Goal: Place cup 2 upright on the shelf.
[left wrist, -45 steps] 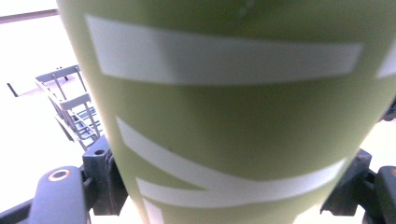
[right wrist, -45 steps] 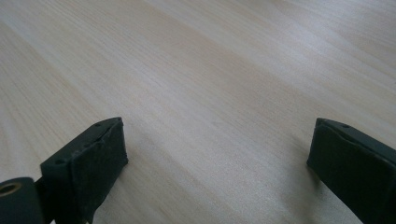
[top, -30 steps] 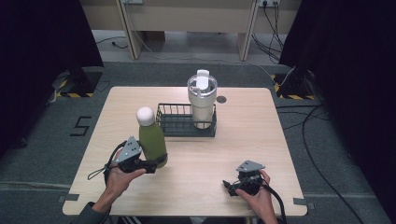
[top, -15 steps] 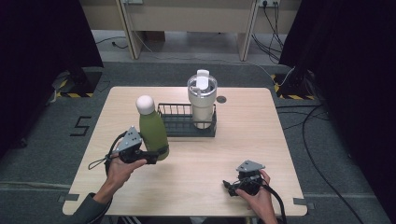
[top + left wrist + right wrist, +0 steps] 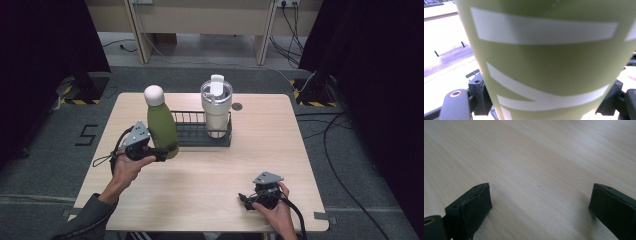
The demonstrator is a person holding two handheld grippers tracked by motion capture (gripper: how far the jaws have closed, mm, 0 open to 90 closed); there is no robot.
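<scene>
Left tool (image 5: 161, 153) clamped on the green bottle (image 5: 161, 125), held upright just left of the wire rack (image 5: 200, 135).
The bottle should be kept vertical and carried over the rack's rim beside the tumbler (image 5: 216, 107). The left forearm is angled up from below; the right tool (image 5: 246, 199), jaws apart, is rested on the tabletop (image 5: 200, 185).

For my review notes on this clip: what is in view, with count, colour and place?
bottle: 1, green with white cap and white stripes, held upright at the rack's left end
tumbler: 1, cream with a clear lid, standing in the rack's right part
rack: 1, black wire, middle of the table towards the back
table: 1, light wood
disc: 1, dark, table's back edge
left gripper: 1, black, jaws shut on the bottle
right gripper: 1, black, jaws open, low over the table's front right
hands: 2, one on each gripper
</scene>
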